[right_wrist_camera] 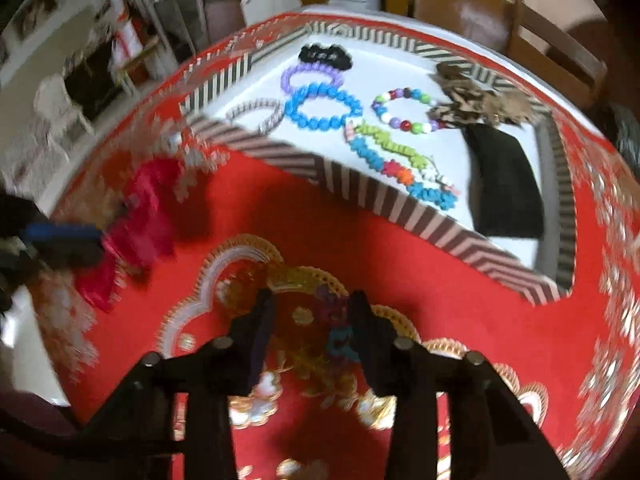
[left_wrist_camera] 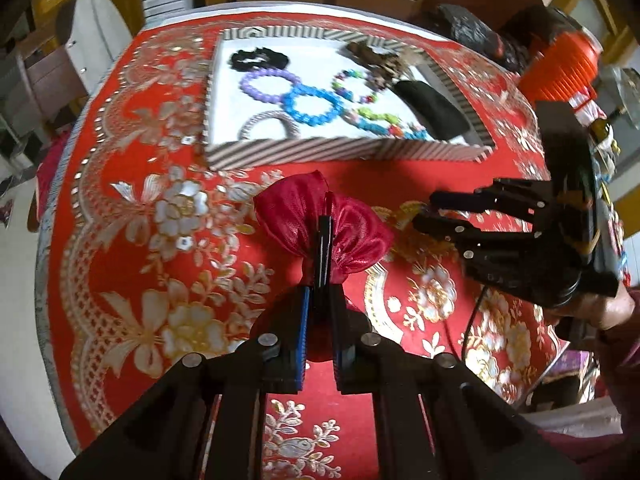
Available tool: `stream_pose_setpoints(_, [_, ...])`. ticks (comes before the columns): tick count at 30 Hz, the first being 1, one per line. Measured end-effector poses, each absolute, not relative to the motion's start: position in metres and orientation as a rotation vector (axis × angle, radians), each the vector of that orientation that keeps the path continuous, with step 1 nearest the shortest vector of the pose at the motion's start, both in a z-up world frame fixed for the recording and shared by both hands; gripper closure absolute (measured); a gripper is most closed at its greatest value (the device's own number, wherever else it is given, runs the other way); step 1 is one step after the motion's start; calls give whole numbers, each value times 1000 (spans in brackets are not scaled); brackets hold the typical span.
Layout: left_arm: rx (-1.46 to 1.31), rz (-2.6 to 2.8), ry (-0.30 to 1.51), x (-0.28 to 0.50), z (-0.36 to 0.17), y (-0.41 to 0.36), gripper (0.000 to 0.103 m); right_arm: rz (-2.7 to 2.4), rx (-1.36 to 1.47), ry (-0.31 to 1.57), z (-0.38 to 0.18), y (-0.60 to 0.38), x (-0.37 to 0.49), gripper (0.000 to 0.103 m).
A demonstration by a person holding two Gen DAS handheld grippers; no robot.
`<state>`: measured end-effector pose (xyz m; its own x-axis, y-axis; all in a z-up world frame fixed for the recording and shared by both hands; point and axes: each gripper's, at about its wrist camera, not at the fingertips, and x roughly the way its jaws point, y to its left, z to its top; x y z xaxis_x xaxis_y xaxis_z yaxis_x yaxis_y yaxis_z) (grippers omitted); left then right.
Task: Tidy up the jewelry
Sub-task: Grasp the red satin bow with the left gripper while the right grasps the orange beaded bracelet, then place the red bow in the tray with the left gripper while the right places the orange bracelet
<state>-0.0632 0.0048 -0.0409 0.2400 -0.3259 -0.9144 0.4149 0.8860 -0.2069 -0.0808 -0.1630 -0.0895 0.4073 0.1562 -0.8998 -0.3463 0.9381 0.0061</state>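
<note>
Two grippers: our left gripper (left_wrist_camera: 325,236) pinches the shiny red satin drawstring pouch (left_wrist_camera: 320,224) just above the red floral tablecloth (left_wrist_camera: 160,240); right gripper (right_wrist_camera: 312,320) hangs spread and empty. Beaded bracelets sit in the striped tray (left_wrist_camera: 344,154). Next we likely open the pouch.

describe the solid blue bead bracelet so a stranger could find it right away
On the red floral tablecloth sits a striped-edged tray with a white floor. Near the tray's middle lies the blue bracelet, touching a purple bracelet. It alone is one solid bright blue; the other bead strands are purple or multicoloured.
</note>
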Motion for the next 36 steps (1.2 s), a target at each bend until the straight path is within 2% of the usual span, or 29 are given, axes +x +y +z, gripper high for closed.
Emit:
stream_pose_setpoints(2, [69,-492,1228,-60,-39,9,103,307,-213,1097,-90,-163,-79,92])
stream_pose_setpoints(3, [62,-487,1227,-59,-39,10,103,308,-192,1104,-89,-166,-77,95])
stream_pose_setpoints(8, [50,-481,1210,-54,-28,12,103,313,-43,1107,-76,-185,-81,95])
stream_pose_setpoints(15, [55,-493,1159,-43,-8,4,103,306,105,1015,-29,-210,-98,95])
stream_pose_setpoints(23, [92,-488,1114,-21,9,-14,103,257,101,925,17,-223,-104,95])
stream_pose_setpoints(36, [163,-458,1037,15,28,-42,103,220,99,850,54,-236,-88,95])
